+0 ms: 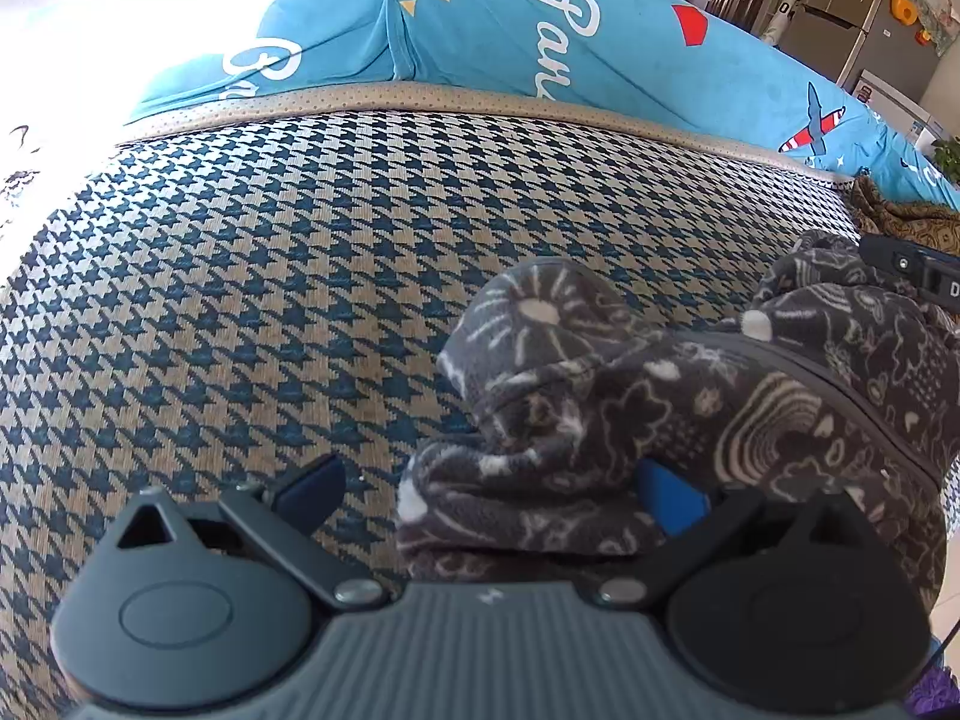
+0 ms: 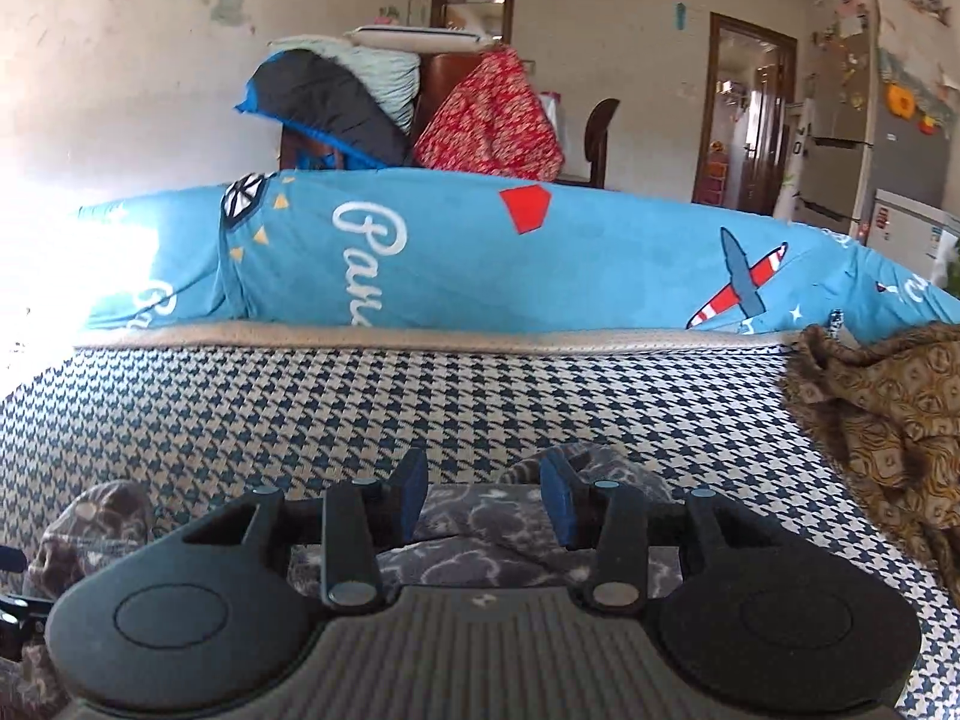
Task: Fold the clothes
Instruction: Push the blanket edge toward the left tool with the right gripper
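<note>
A dark grey fleece garment [image 1: 600,396] with pale doodle prints lies bunched on the houndstooth mat [image 1: 270,276]. My left gripper [image 1: 489,495] is open wide at the garment's left end. Its left pad [image 1: 312,486] is over bare mat, and its right pad [image 1: 669,504] is tucked under a fold of fleece. In the right wrist view the same garment [image 2: 474,516] lies beneath and between the fingers of my right gripper [image 2: 486,495], which stands open, with fabric in the gap. Another lump of the fleece [image 2: 96,516] sits at the lower left.
A long blue bolster [image 2: 480,252] with white lettering and a plane print runs along the mat's far edge. A brown patterned cloth [image 2: 888,408] is heaped at the right. Behind are a chair piled with bedding [image 2: 372,102], a doorway and a fridge [image 2: 864,138].
</note>
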`<state>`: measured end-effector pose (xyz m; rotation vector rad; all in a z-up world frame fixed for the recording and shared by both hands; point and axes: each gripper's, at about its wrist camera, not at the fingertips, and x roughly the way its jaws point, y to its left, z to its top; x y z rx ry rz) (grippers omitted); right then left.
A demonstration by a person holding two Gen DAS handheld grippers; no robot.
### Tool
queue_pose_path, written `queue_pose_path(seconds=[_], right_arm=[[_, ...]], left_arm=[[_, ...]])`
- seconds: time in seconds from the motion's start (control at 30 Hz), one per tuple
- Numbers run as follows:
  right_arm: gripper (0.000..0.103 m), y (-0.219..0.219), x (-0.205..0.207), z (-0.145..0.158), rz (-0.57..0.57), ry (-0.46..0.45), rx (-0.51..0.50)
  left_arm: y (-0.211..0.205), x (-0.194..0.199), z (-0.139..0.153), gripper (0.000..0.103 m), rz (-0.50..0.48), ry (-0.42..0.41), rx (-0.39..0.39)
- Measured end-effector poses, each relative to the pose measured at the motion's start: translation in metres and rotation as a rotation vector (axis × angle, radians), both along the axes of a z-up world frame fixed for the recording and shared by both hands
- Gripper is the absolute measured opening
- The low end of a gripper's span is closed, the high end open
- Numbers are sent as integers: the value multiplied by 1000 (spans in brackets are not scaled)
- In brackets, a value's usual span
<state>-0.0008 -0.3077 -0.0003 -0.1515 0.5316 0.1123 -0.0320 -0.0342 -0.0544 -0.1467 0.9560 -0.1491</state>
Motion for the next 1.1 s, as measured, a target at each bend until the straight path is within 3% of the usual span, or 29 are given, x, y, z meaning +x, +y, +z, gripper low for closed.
queue_pose_path(seconds=[0.27, 0.4, 0.5, 0.53, 0.57, 0.6, 0.9, 1.03, 1.1], right_arm=[[66, 24, 18, -30, 105, 69, -237], [68, 32, 25, -42, 143, 97, -305], [56, 29, 29, -43, 119, 112, -262], [41, 26, 29, -40, 104, 106, -243], [18, 23, 29, -36, 83, 86, -218], [14, 20, 29, -32, 63, 67, -194], [11, -12, 23, 14, -173, -149, 23], [11, -38, 13, 39, -401, -282, 126], [11, -58, 9, 47, -524, -302, 194]], left_arm=[[-3, 5, -2, 103, -19, 5, -9], [-7, 10, -5, 103, -23, 12, -7], [-9, 10, -7, 103, -29, 13, -5], [-9, 10, -7, 103, -30, 13, -5], [-10, 10, -7, 103, -32, 12, -5], [-10, 10, -7, 103, -35, 10, -7], [-13, 9, -7, 103, -51, 8, -9], [-14, 9, -7, 103, -61, 12, -9], [-15, 9, -8, 103, -65, 16, -5]])
